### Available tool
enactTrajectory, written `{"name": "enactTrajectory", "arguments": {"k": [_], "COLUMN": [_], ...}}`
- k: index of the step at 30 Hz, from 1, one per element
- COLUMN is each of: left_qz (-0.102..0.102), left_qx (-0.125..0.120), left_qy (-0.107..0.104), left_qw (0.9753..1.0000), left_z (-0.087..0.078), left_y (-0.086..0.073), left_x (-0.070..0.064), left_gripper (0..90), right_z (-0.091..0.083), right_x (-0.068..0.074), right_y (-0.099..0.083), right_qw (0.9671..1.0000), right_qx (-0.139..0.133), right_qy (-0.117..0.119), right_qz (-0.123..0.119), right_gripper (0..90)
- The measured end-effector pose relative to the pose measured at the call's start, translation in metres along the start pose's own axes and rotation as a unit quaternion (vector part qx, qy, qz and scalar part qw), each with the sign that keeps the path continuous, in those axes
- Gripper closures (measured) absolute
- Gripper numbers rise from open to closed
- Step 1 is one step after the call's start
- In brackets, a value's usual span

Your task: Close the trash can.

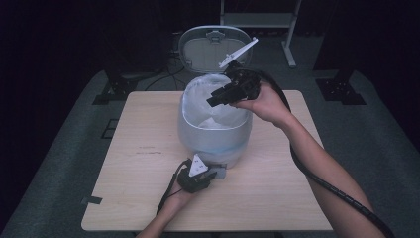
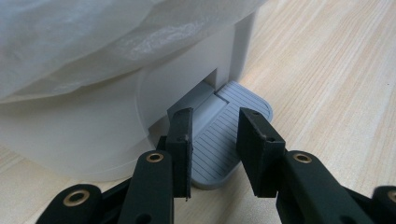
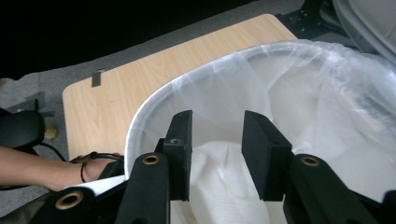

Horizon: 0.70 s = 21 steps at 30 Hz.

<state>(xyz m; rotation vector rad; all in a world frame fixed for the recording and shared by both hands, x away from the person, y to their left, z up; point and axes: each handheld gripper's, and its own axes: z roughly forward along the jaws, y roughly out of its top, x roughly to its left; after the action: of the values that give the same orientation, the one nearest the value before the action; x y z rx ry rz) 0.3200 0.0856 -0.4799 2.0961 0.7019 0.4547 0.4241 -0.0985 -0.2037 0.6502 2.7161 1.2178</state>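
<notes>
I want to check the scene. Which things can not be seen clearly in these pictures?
- Bin bottom: the right gripper view is blocked by the white liner and right gripper.
- Pedal: the left gripper covers part; contact unclear.
- Lid hinge: too small and dark in the high view.

Overhead view, two close bin [image 1: 214,130] views

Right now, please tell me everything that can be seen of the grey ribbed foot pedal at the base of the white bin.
The grey ribbed plastic foot pedal is a flat tongue with rounded corners and fine parallel grooves. It comes out of a slot at the bottom of the white plastic pedal bin, low over the light wooden table. The left gripper is open, with its black jaws over the pedal; whether they press it cannot be told. The bin's lid stands open.
</notes>
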Motion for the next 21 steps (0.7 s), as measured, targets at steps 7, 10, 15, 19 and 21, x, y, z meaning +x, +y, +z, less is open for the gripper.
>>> {"name": "enactTrajectory", "arguments": {"k": [7,10,15,19,21], "left_qz": [0.000,0.000,0.000,0.000,0.001], "left_qx": [-0.002,-0.002,-0.002,-0.001,-0.001], "left_qy": [0.001,0.002,0.002,0.001,0.001], "left_qw": [1.0000,1.0000,1.0000,1.0000,1.0000], "left_z": [0.000,0.000,0.000,0.000,0.000], "left_y": [0.000,0.000,0.000,0.000,0.000], "left_x": [0.000,0.000,0.000,0.000,0.000], "left_gripper": [66.2,66.3,66.2,66.1,66.1], "right_z": [-0.003,-0.006,-0.011,-0.015,-0.018], "right_x": [0.002,0.003,0.003,0.004,0.005], "right_y": [-0.005,-0.006,-0.010,-0.015,-0.018], "right_qw": [0.9999,0.9999,0.9998,0.9996,0.9996], "right_qx": [-0.010,-0.010,-0.019,-0.024,-0.026], "right_qy": [0.009,0.008,0.012,0.015,0.015], "right_qz": [-0.003,-0.003,-0.003,-0.002,-0.002], "right_gripper": [62.6,62.6,61.7,60.6,59.8]}}
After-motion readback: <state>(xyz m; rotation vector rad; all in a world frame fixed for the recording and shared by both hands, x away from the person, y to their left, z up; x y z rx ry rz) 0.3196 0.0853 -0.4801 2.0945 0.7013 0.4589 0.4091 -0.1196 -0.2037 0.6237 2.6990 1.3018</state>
